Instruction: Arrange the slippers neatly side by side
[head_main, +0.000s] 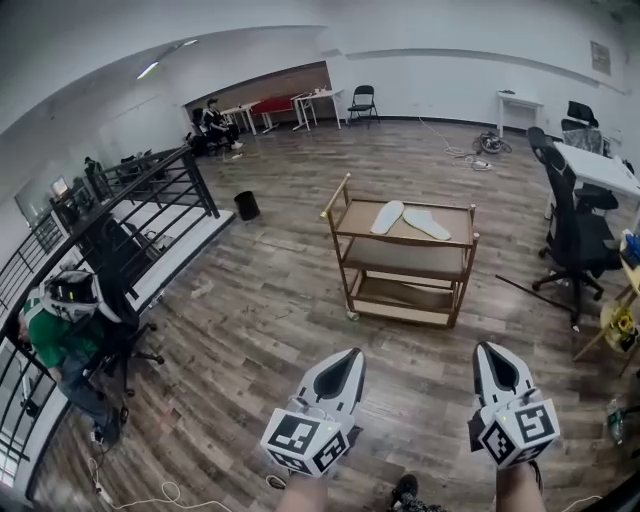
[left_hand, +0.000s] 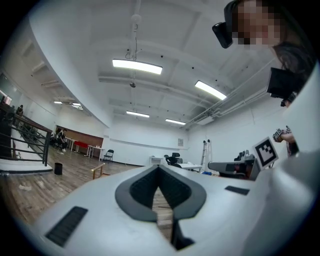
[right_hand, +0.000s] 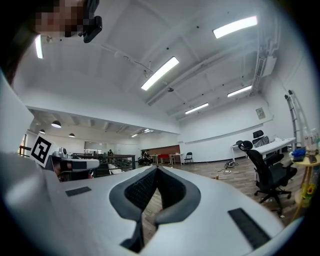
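Two pale slippers (head_main: 387, 217) (head_main: 427, 223) lie on the top shelf of a wooden cart (head_main: 345, 246), toes apart in a V. The cart stands in the middle of the floor, well ahead of me. My left gripper (head_main: 347, 364) and right gripper (head_main: 495, 358) are held low near my body, far short of the cart. Both are shut with nothing between the jaws. In both gripper views the closed jaws point up across the room, so the slippers are hidden there.
An office chair (head_main: 570, 232) and a white desk (head_main: 598, 166) stand right of the cart. A black railing (head_main: 120, 220) and a seated person (head_main: 60, 340) are at the left. A black bin (head_main: 246, 205) sits on the floor beyond; wood floor lies between me and the cart.
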